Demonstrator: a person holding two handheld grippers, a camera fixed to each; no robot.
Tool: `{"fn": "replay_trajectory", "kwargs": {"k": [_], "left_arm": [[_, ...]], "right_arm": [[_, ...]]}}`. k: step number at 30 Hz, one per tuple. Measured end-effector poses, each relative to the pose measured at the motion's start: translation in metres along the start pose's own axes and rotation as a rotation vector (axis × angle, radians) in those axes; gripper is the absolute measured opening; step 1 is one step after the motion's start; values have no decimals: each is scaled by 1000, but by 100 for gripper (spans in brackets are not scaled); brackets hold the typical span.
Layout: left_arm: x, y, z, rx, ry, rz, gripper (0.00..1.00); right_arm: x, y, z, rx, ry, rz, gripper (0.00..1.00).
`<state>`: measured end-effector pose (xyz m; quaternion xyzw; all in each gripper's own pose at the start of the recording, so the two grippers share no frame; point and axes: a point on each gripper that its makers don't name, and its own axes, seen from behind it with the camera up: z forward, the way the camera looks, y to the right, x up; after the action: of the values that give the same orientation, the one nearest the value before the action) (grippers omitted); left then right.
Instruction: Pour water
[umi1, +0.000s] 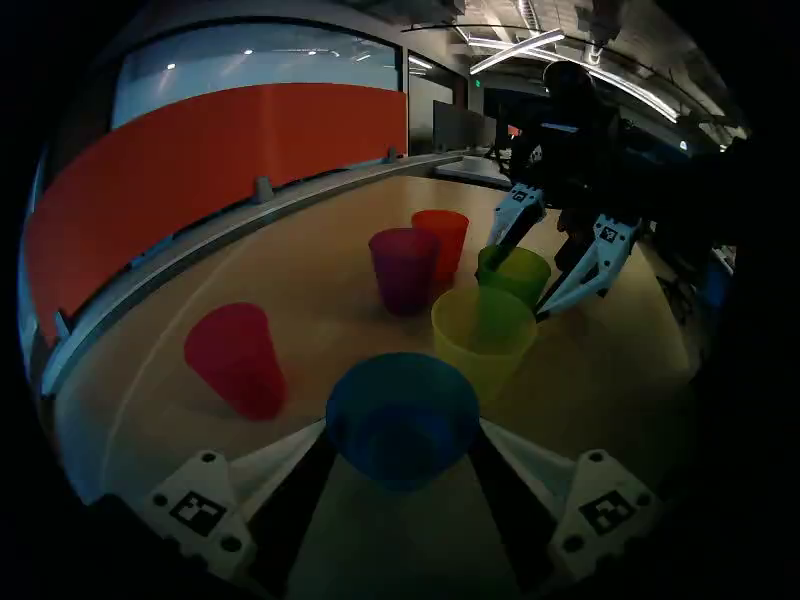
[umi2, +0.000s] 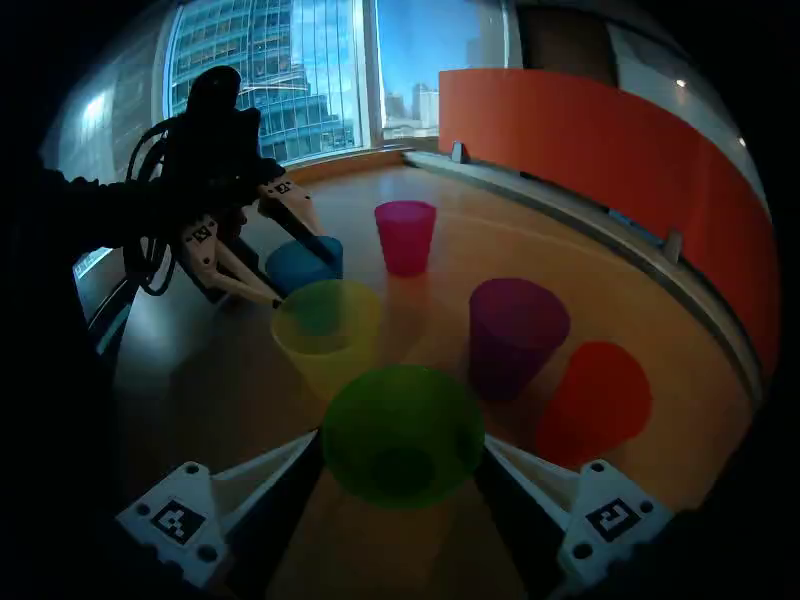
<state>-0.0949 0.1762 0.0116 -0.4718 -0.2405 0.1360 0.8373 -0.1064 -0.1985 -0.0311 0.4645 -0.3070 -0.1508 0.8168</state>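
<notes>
Left tongs (umi1: 403, 430) grip the blue cup (umi1: 403, 410), right tongs (umi2: 403, 442) grip the green cup (umi2: 402, 425), both upright, and the yellow cup (umi1: 483, 335) stands on the desk (umi1: 320, 270) between them, one o'clock from the blue.

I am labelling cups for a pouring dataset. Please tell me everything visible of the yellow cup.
The yellow cup is translucent plastic by its look, tapered, wider at its open rim. It stands upright on the wooden table, between the blue cup in the left gripper and the green cup in the right gripper. No gripper holds it. Whether it holds water or touches a neighbour, I cannot tell.
</notes>
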Motion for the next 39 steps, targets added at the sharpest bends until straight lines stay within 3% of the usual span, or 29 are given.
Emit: {"fn": "replay_trajectory", "kwargs": {"k": [6, 21, 39], "left_arm": [[-1, -1, -1, 12, -8, 15, 85], [1, 2, -9, 17, -10, 15, 84], [61, 7, -52, 69, 108, 14, 84]], "right_arm": [[0, 0, -1, 0, 3, 5, 91], [7, -3, -9, 5, 30, 11, 89], [53, 0, -49, -52, 144, 16, 89]]}}
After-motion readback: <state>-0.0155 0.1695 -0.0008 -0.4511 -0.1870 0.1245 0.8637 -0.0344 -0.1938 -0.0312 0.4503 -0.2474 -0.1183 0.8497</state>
